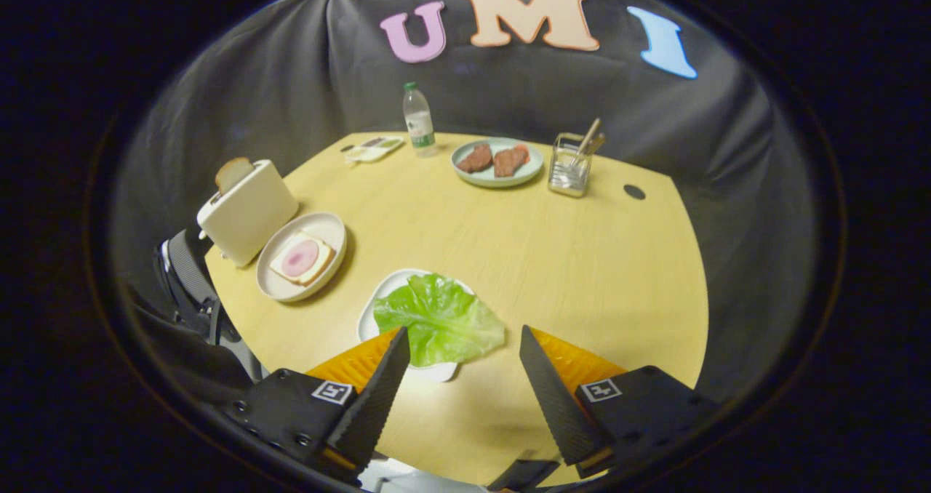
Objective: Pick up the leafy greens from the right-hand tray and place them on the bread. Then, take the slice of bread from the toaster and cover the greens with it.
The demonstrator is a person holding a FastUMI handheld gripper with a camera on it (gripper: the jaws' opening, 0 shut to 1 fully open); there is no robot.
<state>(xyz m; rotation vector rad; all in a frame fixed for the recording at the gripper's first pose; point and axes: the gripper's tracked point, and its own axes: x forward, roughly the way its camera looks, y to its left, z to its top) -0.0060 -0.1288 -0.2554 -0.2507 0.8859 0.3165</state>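
Gripper view: two-finger gripper (460, 340) poised above the pale wooden table (582, 260), jaws spread wide and holding nothing.

Just ahead of the fingers, at 12 o'clock, the crinkled green lettuce leaf (440, 318) lies on a white tray (374, 311); the left fingertip hides the tray's near corner. At 10 o'clock the round cream plate (280, 278) carries bread topped with a pink slice (302, 259). Beyond it, the cream toaster (247, 211) shows a bread slice (233, 173) protruding, its lower part hidden in the slot.
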